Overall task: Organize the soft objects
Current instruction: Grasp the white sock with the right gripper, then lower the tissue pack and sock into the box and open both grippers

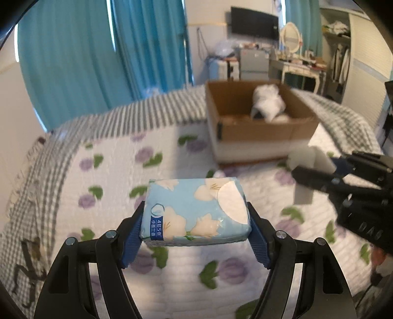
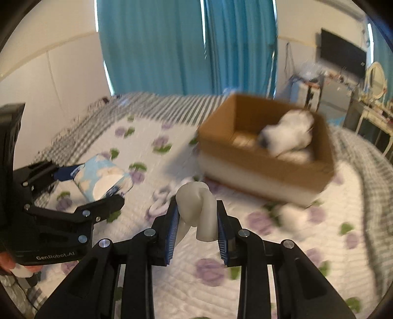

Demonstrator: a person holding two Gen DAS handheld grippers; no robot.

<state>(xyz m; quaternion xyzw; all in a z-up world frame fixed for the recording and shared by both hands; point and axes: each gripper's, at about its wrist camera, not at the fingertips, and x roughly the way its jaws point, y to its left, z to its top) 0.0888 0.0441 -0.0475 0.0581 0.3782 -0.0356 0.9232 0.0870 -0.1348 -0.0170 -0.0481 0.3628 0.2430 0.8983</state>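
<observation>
A bed [image 1: 172, 282] fills the near scene, covered by a white quilt printed with purple flowers and green leaves, with a grey checked blanket [image 1: 103, 120] along its far edge. Behind it hang teal curtains [image 1: 73, 61] with daylight showing at their edges, against pale walls. Far right, a black television [image 1: 254, 23] is mounted on the wall above a cluttered white dressing table [image 1: 302, 67] with an oval mirror [image 1: 291, 36]. An open wardrobe [image 1: 339, 49] stands at the far right.
</observation>
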